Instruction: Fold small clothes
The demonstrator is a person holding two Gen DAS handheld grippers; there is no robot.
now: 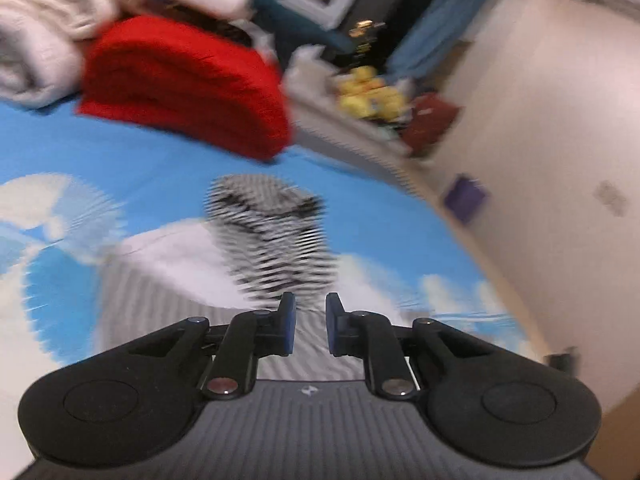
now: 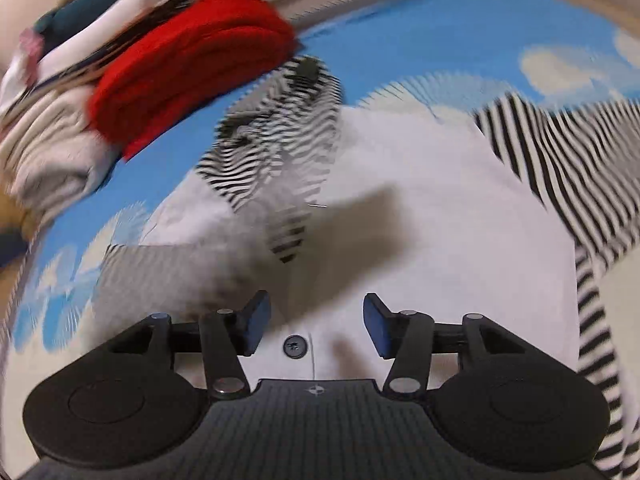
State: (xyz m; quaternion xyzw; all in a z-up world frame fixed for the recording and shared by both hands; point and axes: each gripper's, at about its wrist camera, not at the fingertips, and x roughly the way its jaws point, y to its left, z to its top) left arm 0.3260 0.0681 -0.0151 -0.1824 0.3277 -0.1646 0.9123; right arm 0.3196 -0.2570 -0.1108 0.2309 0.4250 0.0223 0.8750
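My left gripper (image 1: 310,328) stands narrowly parted and my right gripper (image 2: 316,326) wide, both empty over the shirt (image 2: 420,216) spread on the bed (image 1: 160,168), one striped sleeve (image 2: 276,140) folded in, the other apparently outstanding.

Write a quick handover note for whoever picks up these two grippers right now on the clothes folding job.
Left claw: jaws narrowly apart, holding nothing, low over the white garment.
Right claw: open, empty, just above the garment's dark button.
The garment lies on the blue cloud-print sheet, one striped sleeve lying across the front, the other striped sleeve spread to the side.
A folded red item sits with other folded clothes behind.
Left to do: second sleeve in, then fold the body. Views are blurred.
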